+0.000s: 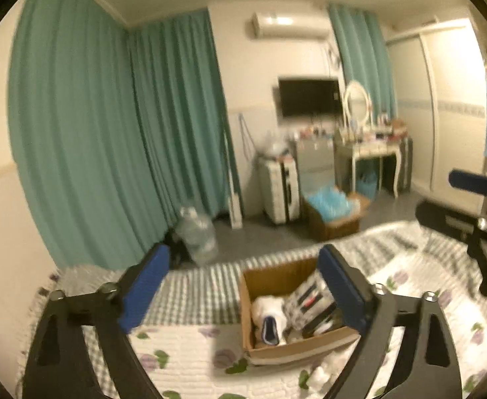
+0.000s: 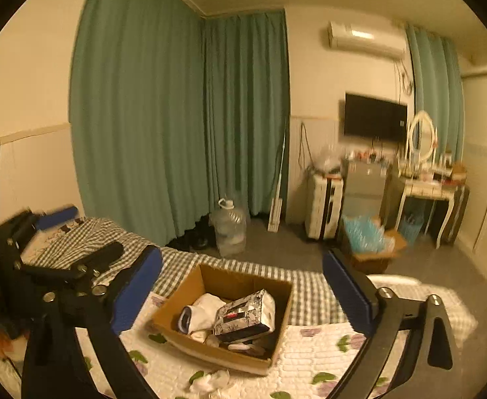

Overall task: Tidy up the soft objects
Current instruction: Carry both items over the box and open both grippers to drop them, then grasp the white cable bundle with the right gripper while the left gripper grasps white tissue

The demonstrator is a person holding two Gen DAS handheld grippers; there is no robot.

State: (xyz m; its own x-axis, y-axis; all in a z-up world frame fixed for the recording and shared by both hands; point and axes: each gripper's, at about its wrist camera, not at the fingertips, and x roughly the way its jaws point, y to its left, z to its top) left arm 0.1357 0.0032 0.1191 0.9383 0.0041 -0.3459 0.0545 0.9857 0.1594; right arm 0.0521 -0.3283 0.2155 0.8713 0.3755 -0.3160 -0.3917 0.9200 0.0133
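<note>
both grippers hovering empty over the bed, box partly filled.

we are judging this as a gap between placements: the left gripper (image 1: 243, 291) and right gripper (image 2: 243, 294) are both holding their fingers wide apart, gripping nothing. the cardboard box (image 2: 177, 302) is sitting on the bed (image 2: 316, 352), holding white socks (image 2: 207, 311) and a patterned pack (image 2: 243, 312). a loose white cloth (image 2: 210, 380) is lying just beside the box; we are expecting a reach down for it. no writing is legible.

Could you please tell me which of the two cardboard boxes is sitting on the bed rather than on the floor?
The open box on the bed, holding white socks and a patterned packet. The other box, stuffed with blue items, stands on the floor by the dressing table.
</note>
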